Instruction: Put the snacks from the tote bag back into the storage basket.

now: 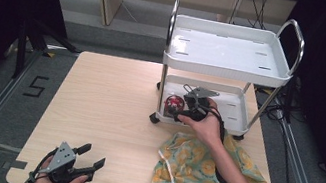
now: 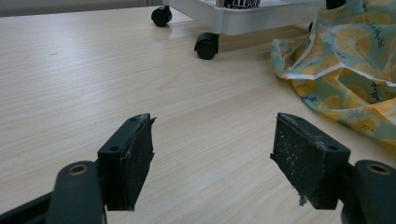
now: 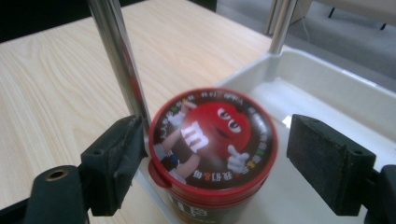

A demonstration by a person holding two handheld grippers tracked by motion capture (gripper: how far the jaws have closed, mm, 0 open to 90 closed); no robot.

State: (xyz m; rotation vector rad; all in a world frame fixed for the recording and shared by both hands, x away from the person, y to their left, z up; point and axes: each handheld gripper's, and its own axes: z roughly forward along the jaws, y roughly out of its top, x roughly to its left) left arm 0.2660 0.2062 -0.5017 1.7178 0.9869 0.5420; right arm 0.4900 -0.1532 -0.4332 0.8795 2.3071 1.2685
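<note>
A red M&M's can (image 3: 212,144) stands in the near-left corner of the white cart's lower tray (image 3: 327,88), beside a chrome post (image 3: 116,60). My right gripper (image 3: 219,135) is open around the can: the left pad sits almost against its lid, while the right pad stands clear. From above, the right gripper (image 1: 180,109) reaches into the lower tray (image 1: 238,116) at the can (image 1: 173,103). My left gripper (image 1: 94,155) rests open low over the table's front left, with nothing between its pads (image 2: 299,154).
The two-tier white cart (image 1: 225,71) stands on the wooden table (image 1: 108,102) at the back right, on black wheels (image 2: 206,45). A crumpled yellow-and-teal lemon-print cloth (image 1: 197,173) lies in front of it, under my right forearm.
</note>
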